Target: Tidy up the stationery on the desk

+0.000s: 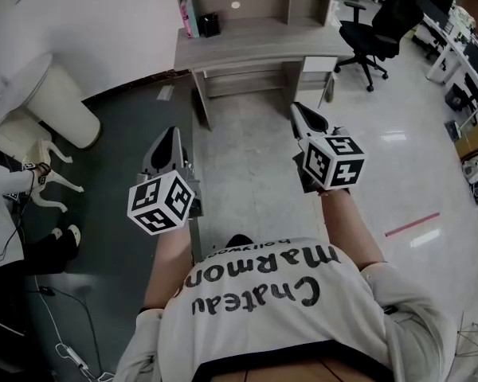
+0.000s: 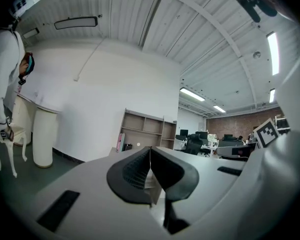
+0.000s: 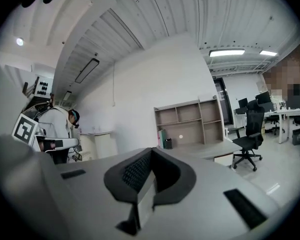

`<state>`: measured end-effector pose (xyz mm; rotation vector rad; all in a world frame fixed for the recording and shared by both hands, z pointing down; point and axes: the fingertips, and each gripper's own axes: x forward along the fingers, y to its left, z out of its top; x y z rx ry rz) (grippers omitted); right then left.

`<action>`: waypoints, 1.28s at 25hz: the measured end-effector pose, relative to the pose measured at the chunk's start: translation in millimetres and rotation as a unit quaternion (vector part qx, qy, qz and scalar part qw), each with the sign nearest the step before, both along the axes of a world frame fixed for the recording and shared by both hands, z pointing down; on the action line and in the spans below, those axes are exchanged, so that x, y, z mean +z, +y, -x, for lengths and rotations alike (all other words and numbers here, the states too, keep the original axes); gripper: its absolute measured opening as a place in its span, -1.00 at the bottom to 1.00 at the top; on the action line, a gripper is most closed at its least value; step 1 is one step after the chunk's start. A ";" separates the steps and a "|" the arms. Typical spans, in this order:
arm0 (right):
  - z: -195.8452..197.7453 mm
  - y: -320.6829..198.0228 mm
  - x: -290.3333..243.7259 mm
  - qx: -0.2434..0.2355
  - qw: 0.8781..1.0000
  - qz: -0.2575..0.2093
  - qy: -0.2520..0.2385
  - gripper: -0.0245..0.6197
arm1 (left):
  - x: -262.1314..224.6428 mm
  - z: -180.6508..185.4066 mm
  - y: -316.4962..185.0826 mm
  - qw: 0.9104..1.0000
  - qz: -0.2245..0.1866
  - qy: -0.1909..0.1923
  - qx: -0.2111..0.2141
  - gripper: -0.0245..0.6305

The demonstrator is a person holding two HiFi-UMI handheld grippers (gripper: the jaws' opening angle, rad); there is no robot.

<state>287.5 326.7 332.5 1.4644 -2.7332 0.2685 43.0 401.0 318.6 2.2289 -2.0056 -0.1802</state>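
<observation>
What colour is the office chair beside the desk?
Black. The office chair shows best in the head view.

At the left end of the grey bench (image 1: 255,44), under its hutch shelves, a few thin books (image 1: 189,16), pink and pale, stand upright. Just to their right sits a small black box (image 1: 209,25), also upright, close to the bench's back panel; its contents cannot be made out.

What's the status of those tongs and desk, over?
Left tongs shut, empty; right tongs shut, empty. Grey wooden desk with shelves ahead, out of reach; pink books, black container on it. Black swivel chair beside desk.
</observation>
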 end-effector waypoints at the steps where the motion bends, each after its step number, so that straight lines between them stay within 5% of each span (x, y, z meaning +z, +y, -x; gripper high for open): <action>1: -1.9 -3.8 5.8 0.003 1.000 0.006 0.003 -0.89 | 3.3 0.1 -3.4 1.000 0.003 0.001 0.000 -0.87; 12: 15.4 -88.2 37.3 0.024 0.999 0.040 0.012 -0.89 | 27.9 25.4 -90.0 1.000 0.020 0.010 0.016 -0.87; 32: 141.5 -290.3 4.9 0.025 0.999 0.021 -0.007 -0.89 | -5.7 144.8 -298.3 0.999 0.004 -0.002 0.041 -0.87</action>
